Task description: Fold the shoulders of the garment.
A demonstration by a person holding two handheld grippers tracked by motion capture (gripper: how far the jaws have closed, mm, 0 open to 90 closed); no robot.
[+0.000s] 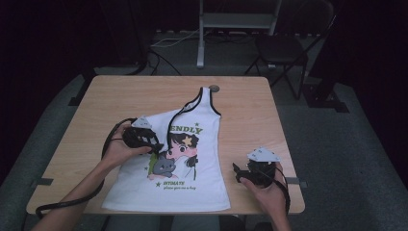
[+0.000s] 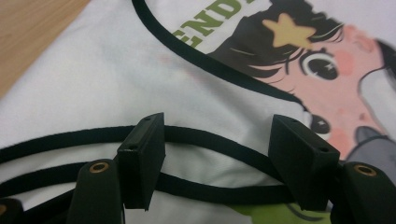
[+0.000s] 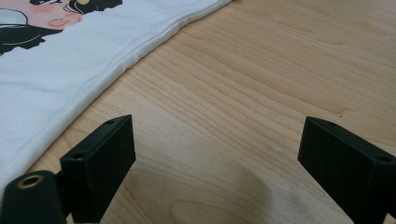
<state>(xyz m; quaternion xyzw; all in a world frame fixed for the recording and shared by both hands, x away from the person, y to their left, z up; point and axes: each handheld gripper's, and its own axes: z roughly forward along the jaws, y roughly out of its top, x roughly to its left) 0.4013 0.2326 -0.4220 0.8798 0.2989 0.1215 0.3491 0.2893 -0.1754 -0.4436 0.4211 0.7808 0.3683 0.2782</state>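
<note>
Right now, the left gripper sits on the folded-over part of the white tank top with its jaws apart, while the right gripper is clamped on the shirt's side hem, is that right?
Not quite. The right gripper holds nothing: the right gripper view shows its jaws apart over the bare table, beside the tank top and not touching it. The left gripper is on the folded-over part, jaws apart, as you say.

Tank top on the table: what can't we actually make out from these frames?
- Tank top: the small green line under the print is too small to read in the high view.
- Its folded-over left strap: the left gripper and the hand cover where it ends.
- Printed word: cut off by the top edge in the left gripper view; only some letters show.
- Its near hem: cropped out of the right gripper view, whose open jaws stand over bare table.
</note>
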